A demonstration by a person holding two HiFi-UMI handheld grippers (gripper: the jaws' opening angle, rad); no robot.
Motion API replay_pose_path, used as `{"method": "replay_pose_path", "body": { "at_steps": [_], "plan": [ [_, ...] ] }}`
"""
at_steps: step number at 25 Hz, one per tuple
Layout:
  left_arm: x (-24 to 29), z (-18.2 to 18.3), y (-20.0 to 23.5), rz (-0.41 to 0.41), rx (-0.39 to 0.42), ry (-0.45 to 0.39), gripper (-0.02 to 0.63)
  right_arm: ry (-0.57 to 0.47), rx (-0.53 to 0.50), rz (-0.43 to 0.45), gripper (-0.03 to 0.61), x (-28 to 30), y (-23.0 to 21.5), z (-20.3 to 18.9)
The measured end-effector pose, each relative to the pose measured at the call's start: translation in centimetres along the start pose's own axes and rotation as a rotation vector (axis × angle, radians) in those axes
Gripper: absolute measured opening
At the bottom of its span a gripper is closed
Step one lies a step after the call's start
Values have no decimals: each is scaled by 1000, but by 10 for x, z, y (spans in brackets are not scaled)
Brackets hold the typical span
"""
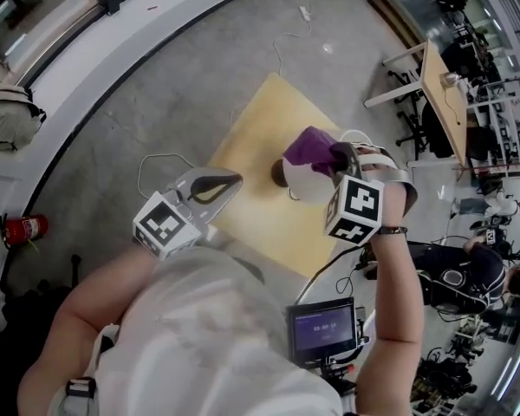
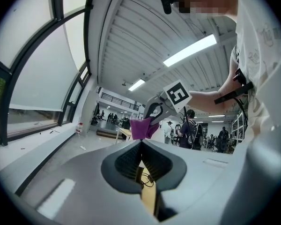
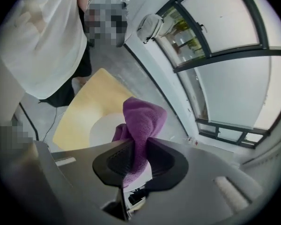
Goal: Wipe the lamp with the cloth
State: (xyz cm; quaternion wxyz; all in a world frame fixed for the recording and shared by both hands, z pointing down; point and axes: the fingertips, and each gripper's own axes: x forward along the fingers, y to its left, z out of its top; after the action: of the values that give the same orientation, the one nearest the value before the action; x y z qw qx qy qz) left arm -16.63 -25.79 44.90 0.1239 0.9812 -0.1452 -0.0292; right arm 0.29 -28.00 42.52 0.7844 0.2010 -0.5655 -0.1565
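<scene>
Clamping the purple cloth, right hand-held gripper hangs just over the white lamp on the bench, lamp at its 7 o'clock. Left hand-held gripper, jaws closed on nothing, lies farther off at the lamp's 9 o'clock.

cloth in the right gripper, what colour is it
Purple. The cloth shows best in the right gripper view.
</scene>
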Motion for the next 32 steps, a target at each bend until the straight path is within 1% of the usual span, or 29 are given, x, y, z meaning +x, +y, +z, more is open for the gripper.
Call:
{"method": "replay_pose_path", "body": {
  "at_steps": [5, 9, 12, 15, 17, 19, 21, 27, 29, 32],
  "plan": [
    [-5, 0, 6, 36, -25, -10, 0, 56, -130, 150, 83, 22, 3, 4],
    [-13, -1, 13, 79, -28, -14, 0, 90, -278, 274, 83, 51, 19, 22],
    [-18, 0, 21, 106, -37, -17, 0, 95, -362, 366, 83, 79, 33, 37],
    [-23, 2, 26, 134, -42, -20, 0, 105, -434, 425, 83, 99, 44, 49],
    [-26, 0, 27, 150, -46, -15, 0, 116, -491, 445, 83, 107, 53, 53],
    [-30, 0, 29, 162, -51, -15, 0, 113, -516, 462, 83, 114, 55, 57],
    [-31, 3, 32, 174, -52, -18, 0, 97, -496, 470, 83, 114, 44, 58],
    [-44, -3, 44, 179, -54, -26, 0, 37, -329, 458, 83, 90, -7, 65],
    [-32, 2, 42, 163, -57, -16, 0, 11, -251, 459, 83, 77, -29, 46],
    [-18, 2, 33, 131, -67, 5, 0, -32, -103, 447, 83, 57, -55, 14]
  ]
}}
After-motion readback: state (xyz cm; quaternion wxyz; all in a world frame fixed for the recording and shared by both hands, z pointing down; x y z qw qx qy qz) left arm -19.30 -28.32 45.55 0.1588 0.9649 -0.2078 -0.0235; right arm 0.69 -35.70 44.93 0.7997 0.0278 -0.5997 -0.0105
